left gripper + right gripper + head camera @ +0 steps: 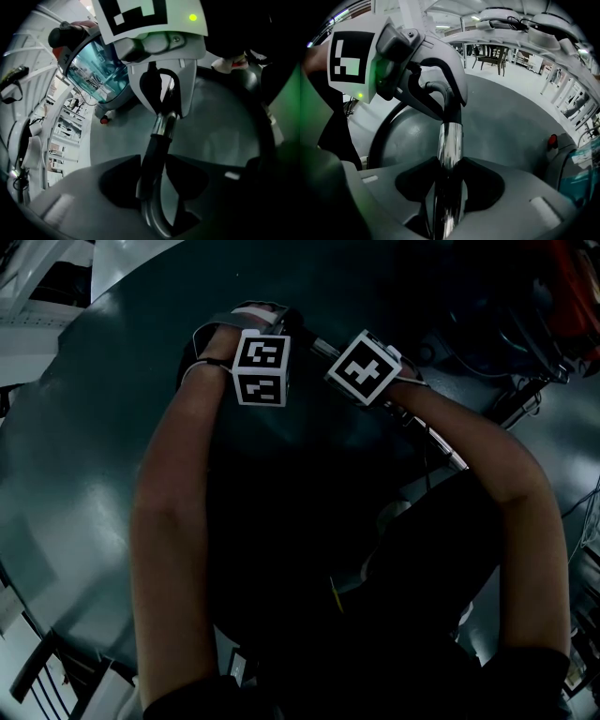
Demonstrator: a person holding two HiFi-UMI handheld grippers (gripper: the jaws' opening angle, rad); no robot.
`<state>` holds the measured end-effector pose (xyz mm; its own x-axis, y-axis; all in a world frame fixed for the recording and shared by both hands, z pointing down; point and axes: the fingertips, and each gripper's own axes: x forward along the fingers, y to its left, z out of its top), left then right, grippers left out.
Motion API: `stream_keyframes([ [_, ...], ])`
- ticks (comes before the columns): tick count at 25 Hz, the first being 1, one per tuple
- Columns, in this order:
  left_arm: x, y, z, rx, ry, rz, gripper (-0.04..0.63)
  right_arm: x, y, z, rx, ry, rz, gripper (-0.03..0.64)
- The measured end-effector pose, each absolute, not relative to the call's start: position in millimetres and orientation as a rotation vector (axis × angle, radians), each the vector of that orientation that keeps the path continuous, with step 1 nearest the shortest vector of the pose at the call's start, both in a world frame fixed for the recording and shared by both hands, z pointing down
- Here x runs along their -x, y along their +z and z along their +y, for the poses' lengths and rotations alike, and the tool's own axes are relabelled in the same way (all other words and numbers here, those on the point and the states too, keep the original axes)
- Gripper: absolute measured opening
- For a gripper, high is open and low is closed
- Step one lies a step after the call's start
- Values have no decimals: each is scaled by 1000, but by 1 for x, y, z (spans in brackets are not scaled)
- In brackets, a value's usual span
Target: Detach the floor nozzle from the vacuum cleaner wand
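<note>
On wand (pixel 450 137), left claw (pixel 153 159), right claw (pixel 450 160), clamped

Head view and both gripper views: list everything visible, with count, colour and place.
wand: one, chrome with a black end, held in both tools
hose: one, black, ribbed, curving beside the wand
vacuum body: one, pale with a teal bin, on the floor
floor: one, grey-green, under everything
chairs: a few, dark, far background
left tool: one, grey, marker cube, jaws on the wand's black end
right tool: one, grey, marker cube, jaws on the chrome part
forearms: two, bare, behind the tools
</note>
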<state>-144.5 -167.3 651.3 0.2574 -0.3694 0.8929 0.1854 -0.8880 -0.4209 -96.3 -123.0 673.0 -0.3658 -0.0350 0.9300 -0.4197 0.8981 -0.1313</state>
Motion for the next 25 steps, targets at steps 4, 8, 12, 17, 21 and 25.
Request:
stream_keyframes([
  [4,144,653,-168,2038,-1673,151,167,94,674,-127,-352,388,-1896,173],
  [8,147,652,-169,2088,-1739,178,187,96,673,-123,-346,372,-1896,175],
  [12,146,655,-168,2064,-1800,127,220,99,671,-124,-340,331,-1907,176],
  [17,145,663,-161,1983,-1777,11,176,101,667,-124,-327,323,-1918,178],
  [21,144,660,-159,2046,-1742,16,176,100,668,-117,-297,357,-1924,178],
  [25,148,667,-154,1964,-1783,-63,163,103,670,-115,-274,317,-1912,178],
])
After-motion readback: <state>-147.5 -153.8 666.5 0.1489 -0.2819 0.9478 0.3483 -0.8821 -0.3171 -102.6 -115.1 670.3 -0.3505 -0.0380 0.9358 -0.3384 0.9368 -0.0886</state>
